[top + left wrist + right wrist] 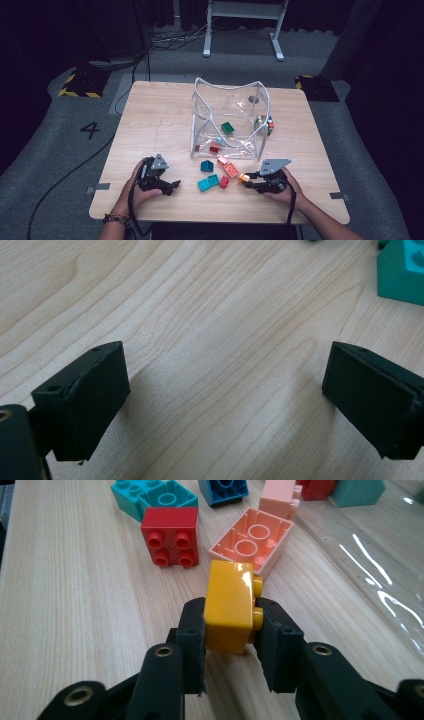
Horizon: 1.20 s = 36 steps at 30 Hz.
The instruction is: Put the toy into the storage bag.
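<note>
1. Grip: right gripper (230, 625) clamps the glossy yellow plastic brick (231, 605) by its near end, on the table near the clear plastic box (227, 120); it may pivot out.
2. Left gripper (225, 395) stands wide, empty.
3. Lifting carelessly could knock the adjacent upturned salmon-pink brick (252, 539).

Teal brick (402, 272) — cut off by the frame's top and right edges. Yellow brick (231, 607) — lower sides covered by the right tool (230, 645). Multicoloured item (265, 124) behind the clear bag (200, 135): too small to identify.
</note>
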Each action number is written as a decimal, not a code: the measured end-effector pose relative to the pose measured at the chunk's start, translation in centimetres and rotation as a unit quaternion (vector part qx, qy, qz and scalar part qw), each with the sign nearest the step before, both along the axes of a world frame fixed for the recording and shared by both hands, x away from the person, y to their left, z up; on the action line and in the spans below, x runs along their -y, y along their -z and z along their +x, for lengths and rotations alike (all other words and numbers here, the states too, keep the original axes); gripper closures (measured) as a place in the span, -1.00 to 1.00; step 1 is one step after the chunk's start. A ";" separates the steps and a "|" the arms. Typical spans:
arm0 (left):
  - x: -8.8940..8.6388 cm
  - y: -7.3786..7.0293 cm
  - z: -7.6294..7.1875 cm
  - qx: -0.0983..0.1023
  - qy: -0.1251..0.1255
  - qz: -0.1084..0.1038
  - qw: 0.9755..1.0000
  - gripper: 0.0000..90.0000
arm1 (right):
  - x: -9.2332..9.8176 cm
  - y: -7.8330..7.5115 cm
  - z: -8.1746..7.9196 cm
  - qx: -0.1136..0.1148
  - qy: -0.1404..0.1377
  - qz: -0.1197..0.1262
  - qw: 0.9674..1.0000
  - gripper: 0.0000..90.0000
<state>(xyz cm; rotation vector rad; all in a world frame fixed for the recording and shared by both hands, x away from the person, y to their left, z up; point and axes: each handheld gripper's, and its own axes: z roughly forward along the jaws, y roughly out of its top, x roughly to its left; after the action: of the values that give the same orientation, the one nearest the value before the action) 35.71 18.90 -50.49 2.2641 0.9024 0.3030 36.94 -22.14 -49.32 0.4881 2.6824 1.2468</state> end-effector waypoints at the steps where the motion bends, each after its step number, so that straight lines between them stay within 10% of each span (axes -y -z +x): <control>1: 0.0 0.0 0.0 0.000 0.000 0.000 1.000 -0.89 | 0.2 -0.2 0.0 0.000 0.001 0.001 1.000 0.49; 22: 0.0 0.0 0.0 0.000 0.000 0.000 1.000 -0.89 | 6.5 -9.1 1.8 0.057 0.030 0.089 0.994 0.49; 36: 0.0 0.0 0.0 0.000 0.000 0.000 1.000 -0.89 | 6.0 -16.6 5.4 0.105 0.022 0.095 0.990 0.49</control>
<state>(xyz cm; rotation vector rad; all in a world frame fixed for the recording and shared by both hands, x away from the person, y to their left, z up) 35.71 18.90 -50.49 2.2641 0.9024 0.3034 42.29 -28.13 -32.70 0.4106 2.3814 1.4601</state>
